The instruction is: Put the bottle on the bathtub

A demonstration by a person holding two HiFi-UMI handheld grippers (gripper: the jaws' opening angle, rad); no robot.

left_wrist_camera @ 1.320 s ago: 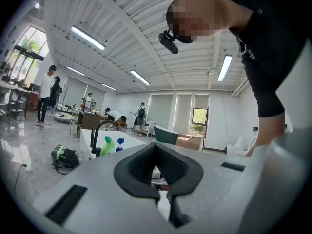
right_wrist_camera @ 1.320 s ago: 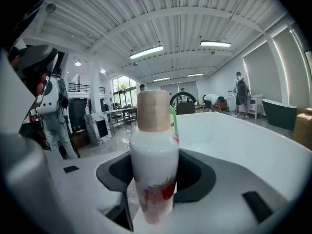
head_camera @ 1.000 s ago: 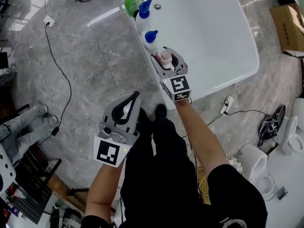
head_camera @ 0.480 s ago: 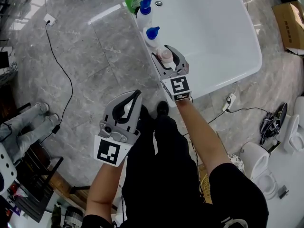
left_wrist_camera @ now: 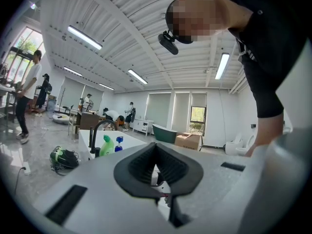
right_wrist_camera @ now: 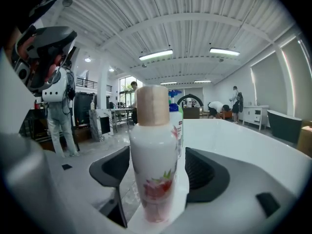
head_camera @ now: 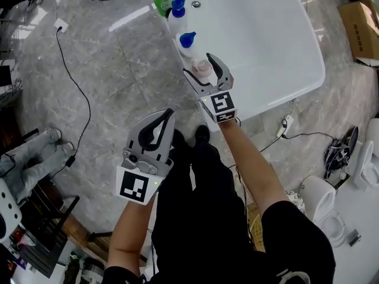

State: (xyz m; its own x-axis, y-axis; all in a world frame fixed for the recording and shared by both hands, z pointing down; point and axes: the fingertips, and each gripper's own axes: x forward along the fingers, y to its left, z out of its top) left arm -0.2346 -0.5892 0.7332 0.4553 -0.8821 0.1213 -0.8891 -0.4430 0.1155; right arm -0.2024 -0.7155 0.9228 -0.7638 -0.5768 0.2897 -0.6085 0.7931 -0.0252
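Jaws of the right gripper (head_camera: 199,65) had just been opening and stood wide apart, pressing on nothing. Between them, the small white plastic bottle with a tan cap and a red flower picture (right_wrist_camera: 155,155) stood upright on the near edge of the big white bathtub (head_camera: 266,34). The left gripper (head_camera: 169,113) had its jaws squeezed together, empty, away from the bathtub.

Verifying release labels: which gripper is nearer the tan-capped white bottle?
Right. The right gripper straddles the bottle on the bathtub rim, jaws just opened off it. The left gripper hangs back over the floor, jaws shut.
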